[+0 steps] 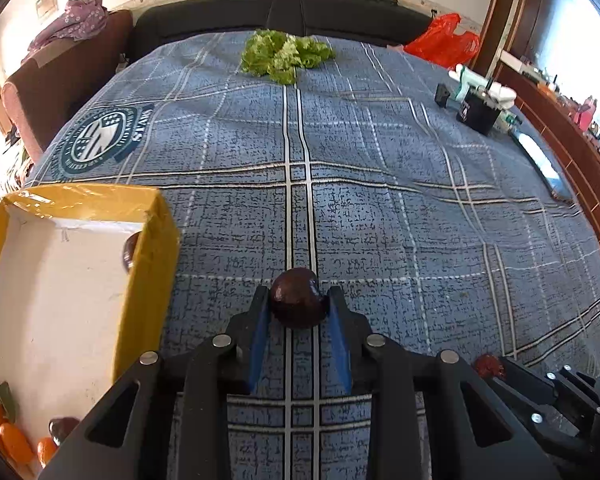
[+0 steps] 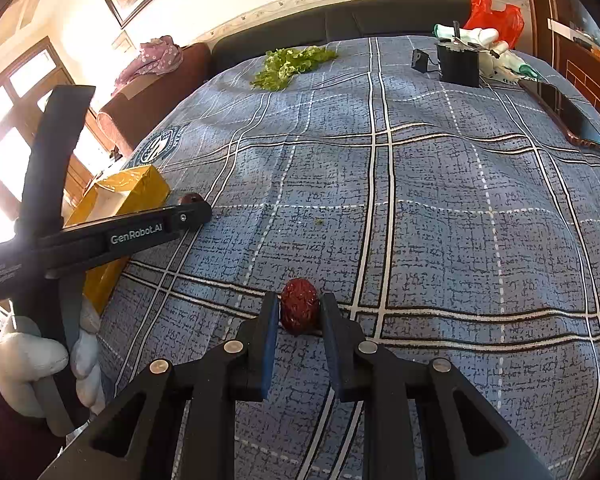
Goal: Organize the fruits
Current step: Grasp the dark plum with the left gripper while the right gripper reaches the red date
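My left gripper (image 1: 298, 300) is shut on a dark brown round fruit (image 1: 296, 298), held over the blue plaid cloth just right of the yellow box (image 1: 156, 240). The box holds another dark fruit (image 1: 130, 254) at its far right wall, and small oranges (image 1: 14, 442) and a dark fruit (image 1: 62, 428) at its near end. My right gripper (image 2: 300, 308) is shut on a wrinkled red date (image 2: 299, 305) low over the cloth. The date (image 1: 488, 365) and right gripper show at the lower right of the left wrist view. The left gripper (image 2: 196, 210) and yellow box (image 2: 136, 188) show at left in the right wrist view.
A bunch of green lettuce (image 1: 286, 54) lies at the far end of the bed. A black container with white gloves (image 1: 478, 110), a red plastic bag (image 1: 444, 42) and a phone (image 2: 568, 114) sit at the far right. A sofa arm (image 1: 52, 88) stands at left.
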Motion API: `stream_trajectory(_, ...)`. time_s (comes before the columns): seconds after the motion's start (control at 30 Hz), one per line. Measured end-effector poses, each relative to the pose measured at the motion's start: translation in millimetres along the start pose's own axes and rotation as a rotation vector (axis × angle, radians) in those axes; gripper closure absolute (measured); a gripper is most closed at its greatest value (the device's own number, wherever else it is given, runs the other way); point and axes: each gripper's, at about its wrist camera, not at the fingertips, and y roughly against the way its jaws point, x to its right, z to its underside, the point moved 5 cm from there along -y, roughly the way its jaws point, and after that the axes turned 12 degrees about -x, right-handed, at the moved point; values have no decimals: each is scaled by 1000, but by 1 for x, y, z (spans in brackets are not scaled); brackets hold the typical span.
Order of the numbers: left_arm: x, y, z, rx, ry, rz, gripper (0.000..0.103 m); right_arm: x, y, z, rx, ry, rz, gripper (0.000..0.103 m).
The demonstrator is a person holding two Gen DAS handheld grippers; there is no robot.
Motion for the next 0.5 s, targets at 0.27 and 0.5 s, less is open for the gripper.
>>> stream_trajectory(0.27, -1, 50, 25, 81, 23, 49, 75, -1, -1, 0, -3, 15, 0, 76)
stream_trajectory(0.5, -7, 86, 50, 167, 54, 60, 75, -4, 0, 2, 8, 28, 22, 78)
